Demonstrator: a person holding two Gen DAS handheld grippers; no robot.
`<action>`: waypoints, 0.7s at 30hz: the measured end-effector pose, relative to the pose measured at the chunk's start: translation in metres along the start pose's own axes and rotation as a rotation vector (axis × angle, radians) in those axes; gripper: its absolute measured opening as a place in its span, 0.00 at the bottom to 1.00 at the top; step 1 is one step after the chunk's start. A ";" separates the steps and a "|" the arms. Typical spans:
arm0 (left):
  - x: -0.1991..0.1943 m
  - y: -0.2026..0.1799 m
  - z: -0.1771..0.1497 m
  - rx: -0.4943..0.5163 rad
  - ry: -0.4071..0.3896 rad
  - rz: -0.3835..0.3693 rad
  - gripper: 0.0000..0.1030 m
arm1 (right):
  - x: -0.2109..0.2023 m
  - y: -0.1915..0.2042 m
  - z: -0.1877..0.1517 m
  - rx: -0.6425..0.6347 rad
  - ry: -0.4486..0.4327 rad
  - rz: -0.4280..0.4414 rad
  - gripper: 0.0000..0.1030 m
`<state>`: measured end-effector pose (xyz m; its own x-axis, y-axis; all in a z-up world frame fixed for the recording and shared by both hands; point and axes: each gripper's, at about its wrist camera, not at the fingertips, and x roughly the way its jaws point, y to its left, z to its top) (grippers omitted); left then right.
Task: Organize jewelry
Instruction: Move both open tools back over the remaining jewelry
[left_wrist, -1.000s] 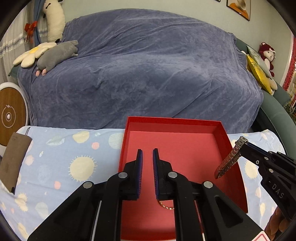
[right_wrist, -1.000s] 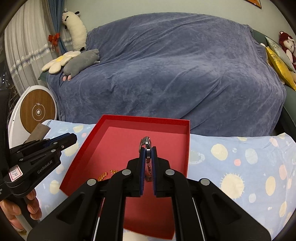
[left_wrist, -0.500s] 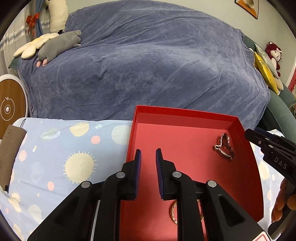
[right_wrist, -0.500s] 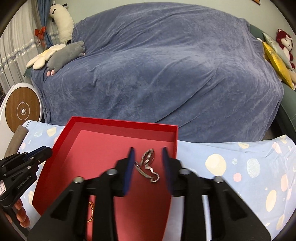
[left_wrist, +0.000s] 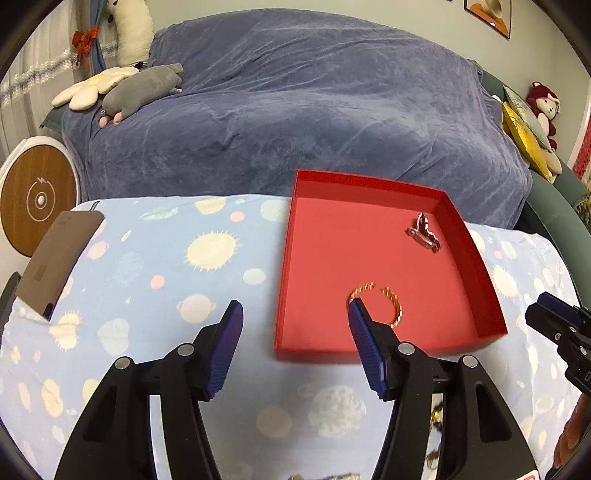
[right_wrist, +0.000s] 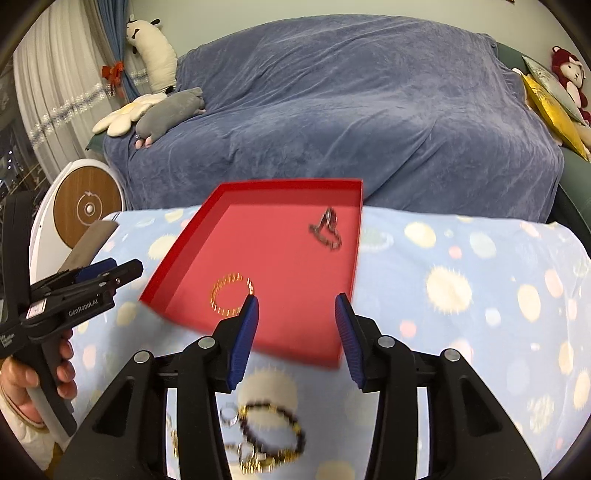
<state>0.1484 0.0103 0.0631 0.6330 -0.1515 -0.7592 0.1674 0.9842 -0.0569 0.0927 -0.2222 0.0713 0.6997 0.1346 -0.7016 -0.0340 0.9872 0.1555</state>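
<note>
Beaded bracelet (right_wrist: 271, 430), loose on the tablecloth (right_wrist: 480, 295) outside the red tray (right_wrist: 354, 266), directly beneath the spread, empty right gripper (right_wrist: 295, 306); left gripper (left_wrist: 293, 314) likewise spread, farther off.

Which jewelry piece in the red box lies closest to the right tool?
The gold chain bracelet, lying in a ring just beyond the right tool; the silver bracelet sits crumpled near the red box's far corner.

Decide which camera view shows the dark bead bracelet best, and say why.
The right wrist view: the bead bracelet lies whole, though blurred, on the cloth between the right gripper's arms. The left wrist view catches only a dark fragment behind a gripper arm.
</note>
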 end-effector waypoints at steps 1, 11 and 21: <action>-0.006 0.000 -0.008 0.008 0.001 0.004 0.61 | -0.005 0.002 -0.008 0.002 0.005 0.002 0.42; -0.030 0.007 -0.091 -0.015 0.071 0.006 0.69 | -0.025 -0.002 -0.080 0.082 0.058 0.000 0.46; -0.019 -0.005 -0.118 0.068 0.095 0.006 0.69 | -0.003 0.001 -0.096 0.041 0.103 -0.019 0.46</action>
<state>0.0461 0.0189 0.0013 0.5597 -0.1332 -0.8179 0.2171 0.9761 -0.0104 0.0221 -0.2137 0.0072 0.6230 0.1264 -0.7719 0.0090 0.9856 0.1686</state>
